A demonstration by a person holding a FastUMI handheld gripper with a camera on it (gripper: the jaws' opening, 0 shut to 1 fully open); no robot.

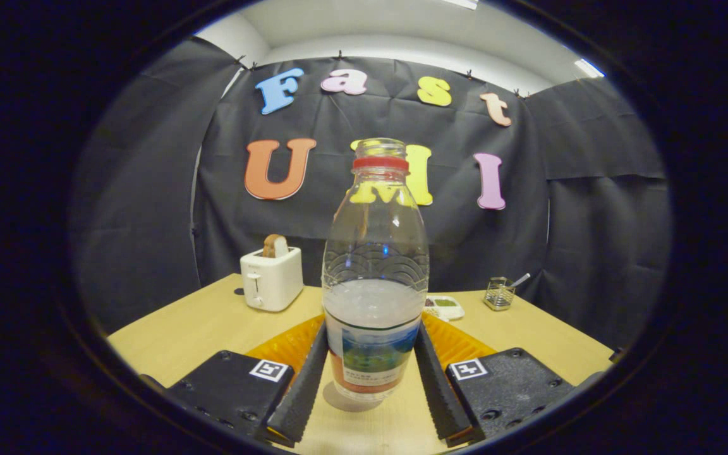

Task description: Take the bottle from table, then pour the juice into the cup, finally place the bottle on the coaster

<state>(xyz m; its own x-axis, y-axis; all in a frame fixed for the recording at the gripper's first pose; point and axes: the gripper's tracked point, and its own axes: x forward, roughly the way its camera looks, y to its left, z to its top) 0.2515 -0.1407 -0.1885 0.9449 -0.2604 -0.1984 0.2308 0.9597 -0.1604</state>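
Clear plastic uncapped bottle (375, 278) framed at 12 o'clock between open gripper (373, 385) fingers, not yet clamped, for an upright grasp.

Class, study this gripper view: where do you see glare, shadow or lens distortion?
Gripper view: small glare spots on the clear bottle shoulder; a soft shadow at its base on the table; fisheye bending curves the table edges; the fingers flank the bottle, sharp and apparently not pressing.

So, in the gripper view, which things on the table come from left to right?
toaster → bottle, standing between the open tool's fingers → small tray → glass holder with a spoon.
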